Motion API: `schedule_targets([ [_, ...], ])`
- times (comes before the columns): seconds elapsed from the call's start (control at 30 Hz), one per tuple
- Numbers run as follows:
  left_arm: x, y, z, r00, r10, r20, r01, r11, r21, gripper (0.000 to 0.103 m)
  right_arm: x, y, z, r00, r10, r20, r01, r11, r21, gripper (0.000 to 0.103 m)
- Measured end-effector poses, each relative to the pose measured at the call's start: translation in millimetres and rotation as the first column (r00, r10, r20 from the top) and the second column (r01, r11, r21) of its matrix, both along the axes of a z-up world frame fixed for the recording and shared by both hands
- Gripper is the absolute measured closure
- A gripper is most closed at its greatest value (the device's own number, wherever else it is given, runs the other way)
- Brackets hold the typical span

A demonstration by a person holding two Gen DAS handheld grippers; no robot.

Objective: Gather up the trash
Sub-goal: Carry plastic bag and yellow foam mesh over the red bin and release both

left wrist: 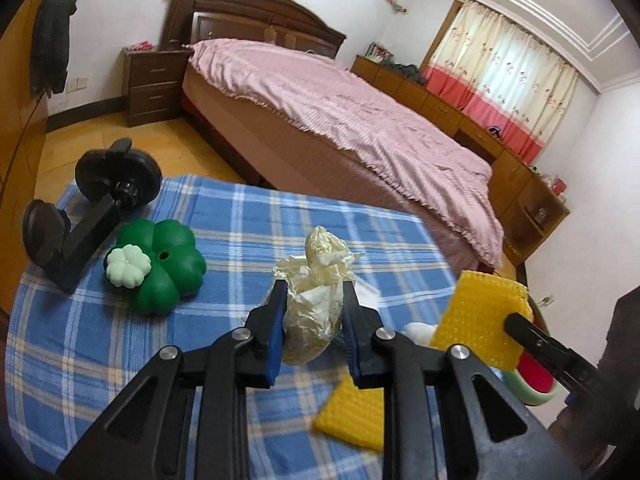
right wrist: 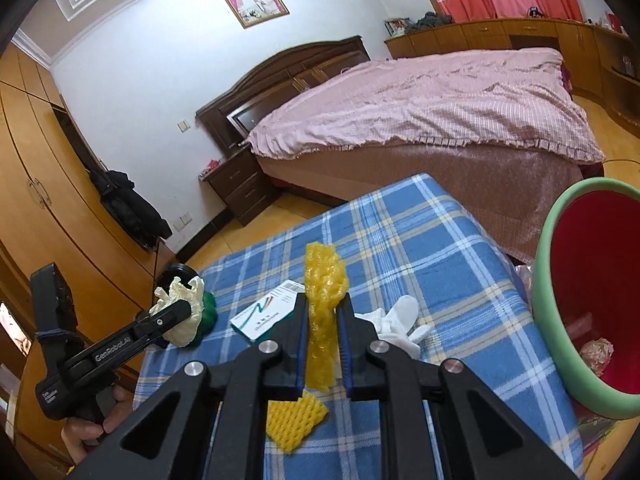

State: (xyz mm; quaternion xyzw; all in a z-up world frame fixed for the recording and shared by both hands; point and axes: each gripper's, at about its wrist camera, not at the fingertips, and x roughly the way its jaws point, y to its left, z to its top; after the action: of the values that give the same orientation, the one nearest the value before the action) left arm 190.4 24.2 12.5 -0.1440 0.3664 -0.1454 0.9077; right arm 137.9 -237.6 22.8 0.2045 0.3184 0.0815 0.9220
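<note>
My left gripper is shut on a crumpled cream plastic glove and holds it above the blue plaid cloth; the glove also shows in the right wrist view. My right gripper is shut on a strip of yellow bubble wrap, which also shows in the left wrist view. A yellow foam net piece lies on the cloth below. The red bin with a green rim stands at the right, with crumpled trash inside.
On the cloth lie a green clover-shaped toy, a black suction-cup holder, a white card box and a white glove. A pink-covered bed stands behind the table; wooden wardrobes stand at the left.
</note>
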Motion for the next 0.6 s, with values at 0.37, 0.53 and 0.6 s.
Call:
schedule_targets([
  [0.37, -31.5, -20.5, 34.1, 0.997, -0.05, 0.06, 0.051, 0.999, -0.009, 0.078, -51.5, -11.3, 39.4, 0.99, -0.053, 0.129, 0.057, 0.998, -0.033, 0.088],
  [0.53, -46.7, -34.5, 51.7, 0.992, -0.073, 0.106, 0.074, 0.997, -0.007, 0.078, -75.8, -20.0, 59.0, 0.977, -0.084, 0.194, 0.096, 0.994, -0.053, 0.088],
  [0.6, -52.7, -41.6, 58.1, 0.989, -0.085, 0.124, 0.087, 0.996, -0.012, 0.078, -84.8, -24.0, 64.2, 0.973, -0.096, 0.212, 0.11, 0.992, -0.055, 0.088],
])
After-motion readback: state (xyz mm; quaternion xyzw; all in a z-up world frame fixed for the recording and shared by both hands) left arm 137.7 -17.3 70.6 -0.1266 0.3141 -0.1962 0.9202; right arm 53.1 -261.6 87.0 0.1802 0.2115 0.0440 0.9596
